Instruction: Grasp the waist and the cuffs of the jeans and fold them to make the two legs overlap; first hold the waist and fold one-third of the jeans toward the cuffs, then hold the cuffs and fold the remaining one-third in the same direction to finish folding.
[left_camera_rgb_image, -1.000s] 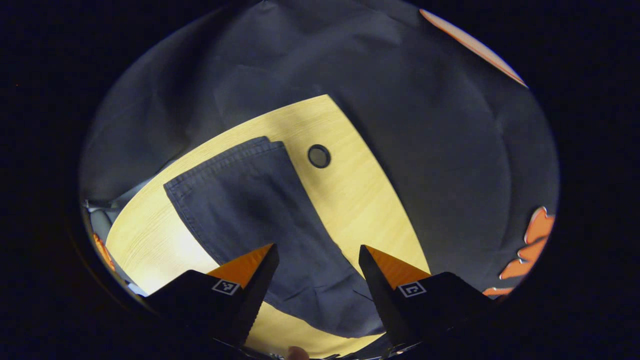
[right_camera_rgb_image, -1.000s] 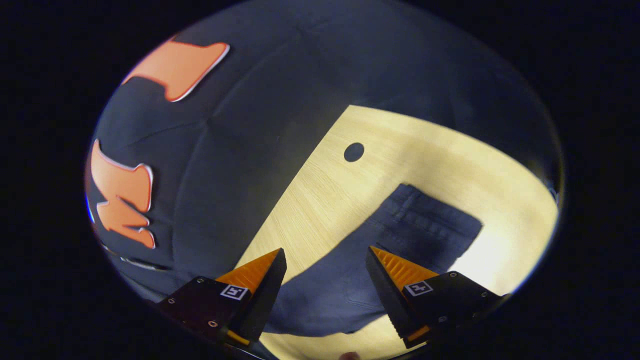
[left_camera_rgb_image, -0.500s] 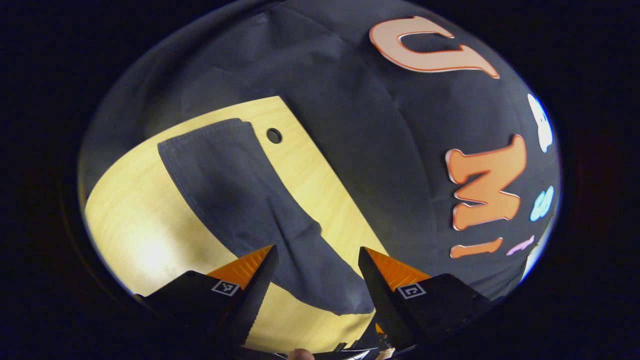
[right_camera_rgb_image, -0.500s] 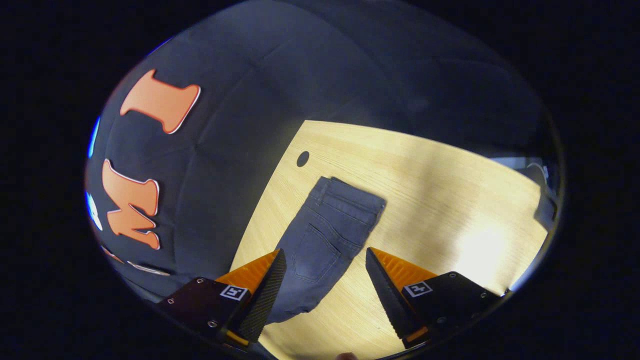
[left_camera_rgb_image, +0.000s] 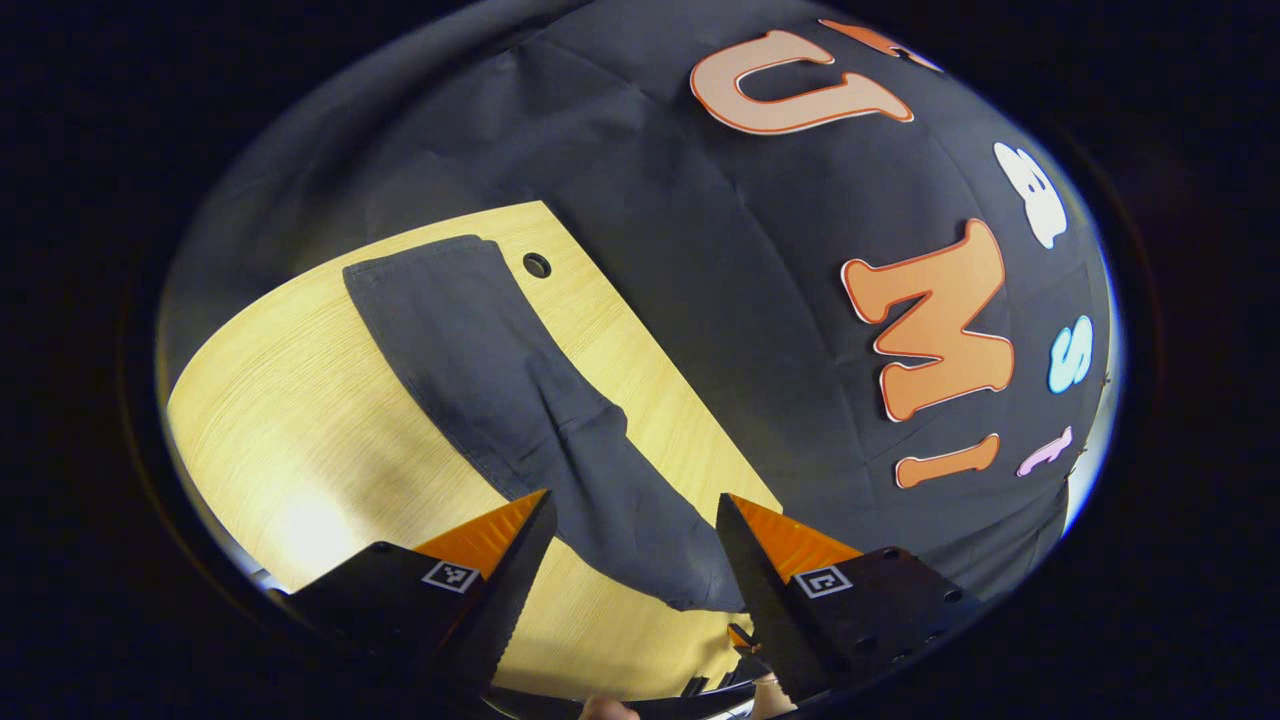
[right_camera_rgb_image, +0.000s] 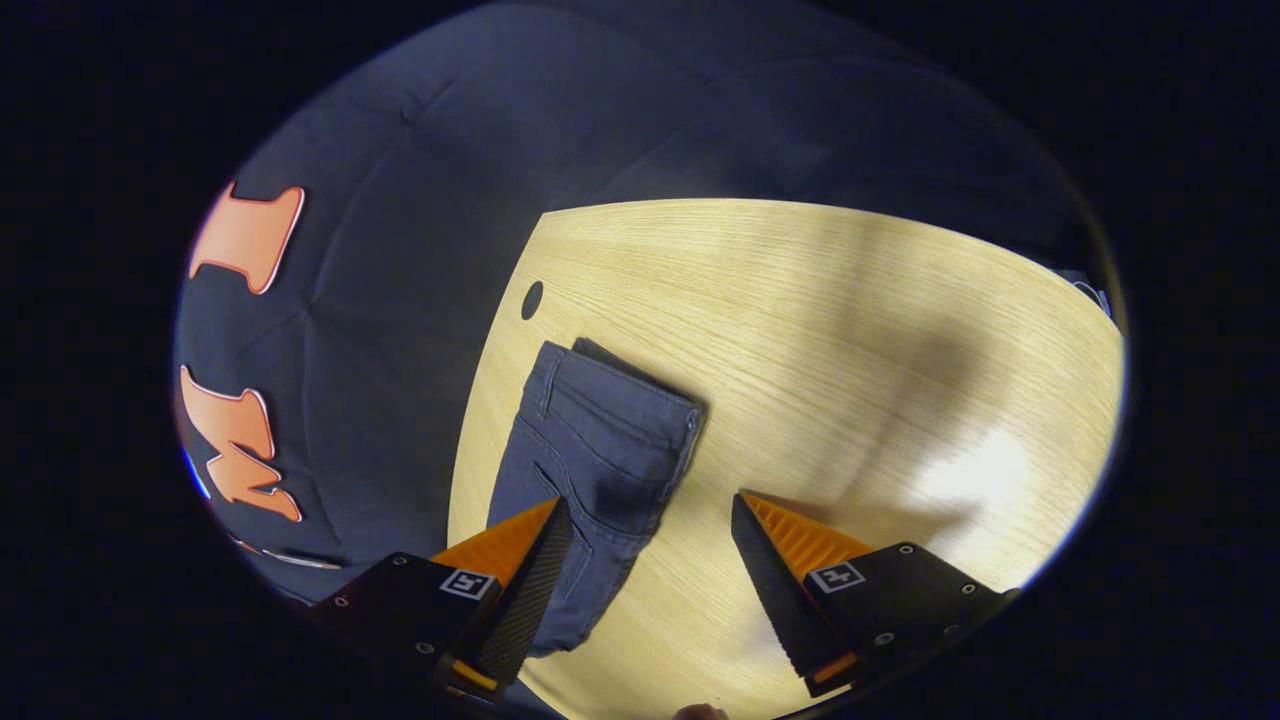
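Dark blue jeans lie flat on the wooden table, legs overlapped in one long strip along the table's wall-side edge. In the left gripper view the cuff end is far off and the near end lies between my fingers. My left gripper hangs open above it, holding nothing. In the right gripper view the jeans show the waistband and a back pocket. My right gripper is open above the table, its left finger over the jeans, nothing held.
A round cable hole sits in the table near the far end of the jeans; the same hole shows in the right gripper view. Bare wood spreads beside the jeans. The black cloth wall runs close along the table edge.
Both grippers have lifted and swung away from the jeans, staying open. The jeans look smaller and farther off, and more of the table and wall shows.
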